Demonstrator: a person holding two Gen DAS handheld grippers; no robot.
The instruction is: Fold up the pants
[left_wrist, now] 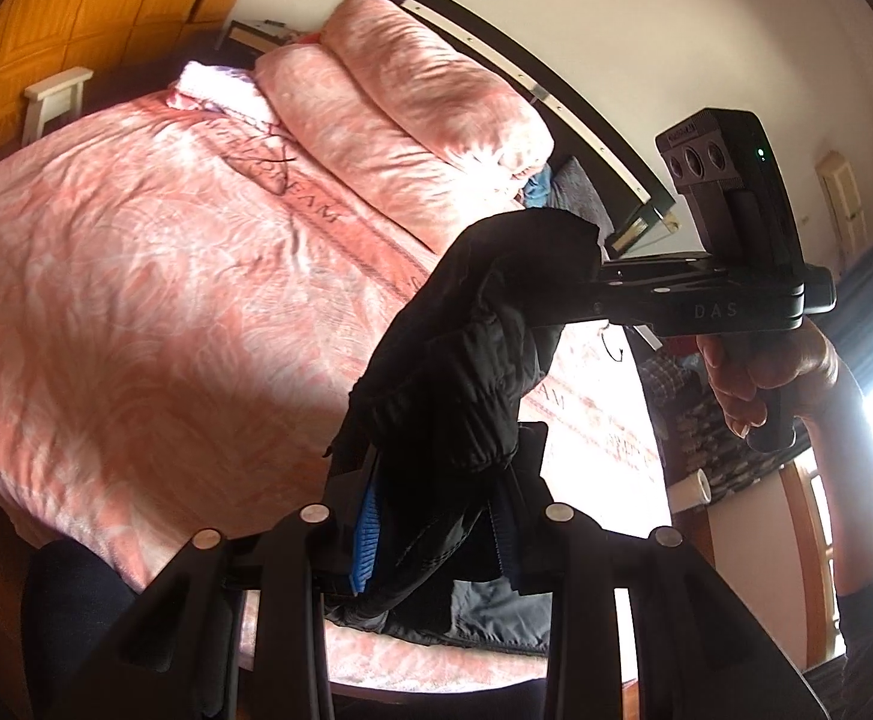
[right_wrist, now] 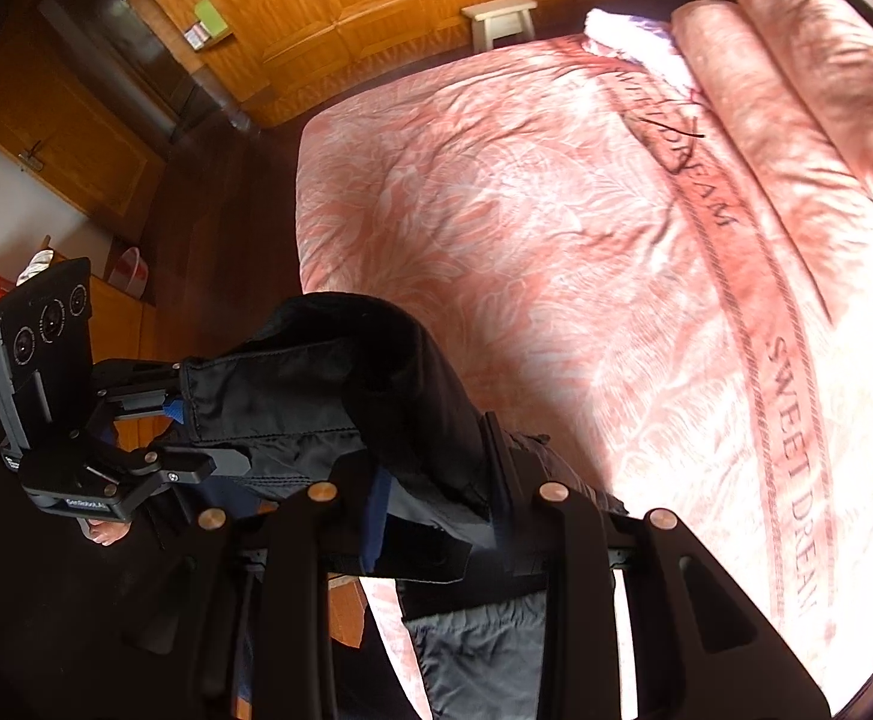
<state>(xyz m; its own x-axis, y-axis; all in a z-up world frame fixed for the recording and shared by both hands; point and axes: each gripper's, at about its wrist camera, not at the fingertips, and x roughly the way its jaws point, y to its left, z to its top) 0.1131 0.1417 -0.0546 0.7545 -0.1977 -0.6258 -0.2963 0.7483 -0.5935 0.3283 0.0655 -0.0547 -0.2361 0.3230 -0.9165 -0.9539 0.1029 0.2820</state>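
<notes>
Left wrist view. The left gripper (left_wrist: 433, 531) is clamped on the pants (left_wrist: 466, 360), with dark fabric pinched between its two fingers; a blue pad (left_wrist: 364, 531) shows on the left finger. The pants are black, with a gathered, ribbed band bunched just above the fingers. The cloth rises from this gripper up and to the right, where the right gripper (left_wrist: 601, 282) enters from the right and grips another part of the same garment. The person's right hand (left_wrist: 766, 378) wraps that gripper's handle. A greyer stretch of the pants hangs below the near fingers, over the near edge of the bed (left_wrist: 136, 300). The bed carries a pink floral cover with printed lettering. Two pink pillows (left_wrist: 412, 102) lie at the far end against a dark headboard (left_wrist: 562, 84). A pale stool (left_wrist: 52, 102) stands at the far left in front of a wooden wardrobe (left_wrist: 94, 0).

Right wrist view. The right gripper (right_wrist: 436, 516) is closed on the pants (right_wrist: 340, 396), with cloth bunched between and over its fingers. The fabric spans to the left gripper (right_wrist: 187, 414) at the left, which is closed on a stitched edge of the garment. The pants are held up off the bed (right_wrist: 556, 240), and a grey section drops below the near fingers. The pale stool (right_wrist: 499, 18) and wooden wardrobe (right_wrist: 376, 0) stand beyond the far side of the bed. The pink pillows (right_wrist: 808, 60) lie at the far right.
</notes>
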